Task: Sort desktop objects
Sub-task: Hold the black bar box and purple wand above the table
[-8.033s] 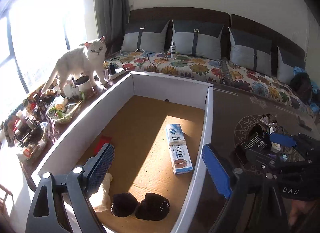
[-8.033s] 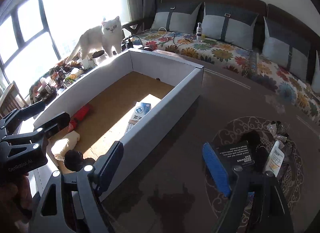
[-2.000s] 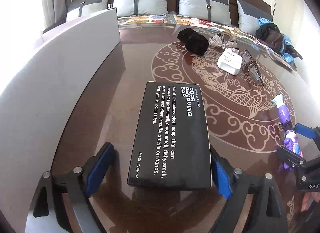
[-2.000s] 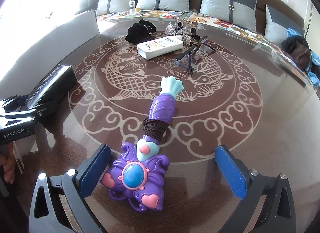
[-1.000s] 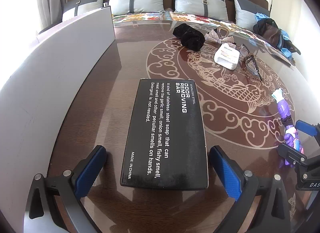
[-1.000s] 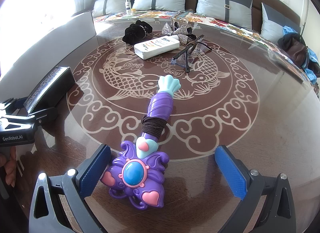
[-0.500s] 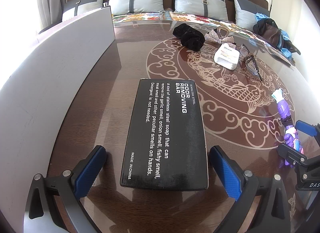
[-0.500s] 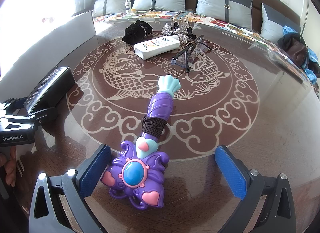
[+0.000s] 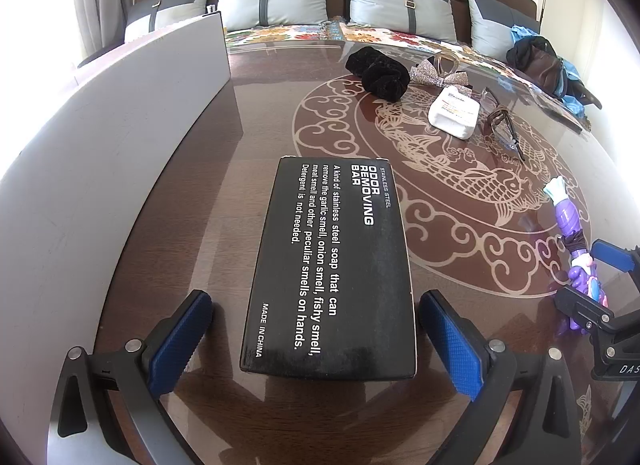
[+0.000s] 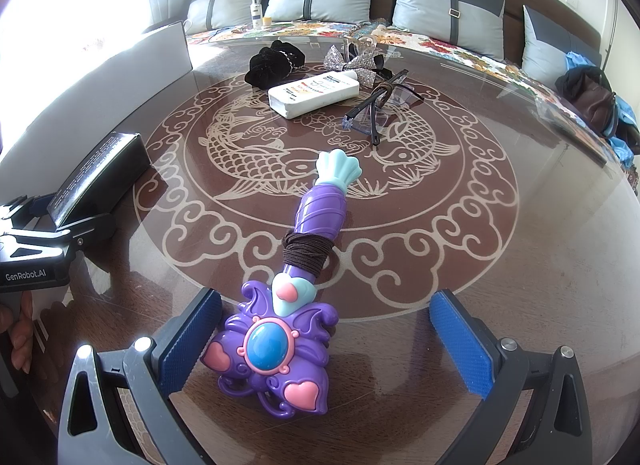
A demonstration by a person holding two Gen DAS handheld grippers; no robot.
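Beside the white box wall [image 9: 120, 137], the left gripper [image 9: 316, 341] straddles the black carton [image 9: 332, 265] on the worktop [image 9: 460, 265], fingers spread, not touching; the right gripper [image 10: 324, 345] — released too — flanks the purple toy wand [image 10: 292, 297].

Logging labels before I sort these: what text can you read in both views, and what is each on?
Black box: "STAINLESS STEEL ODOR REMOVING BAR"
Same box: "A kind of stainless steel soap that can remove the garlic smell, onion smell, fishy smell, meat smell and other peculiar smells on hands. Detergent is not needed."
Same box: "MADE IN CHINA"
Left gripper body: "GenRobot.AI"
Right gripper body: "DAS", cut off
White tube: print too small to read
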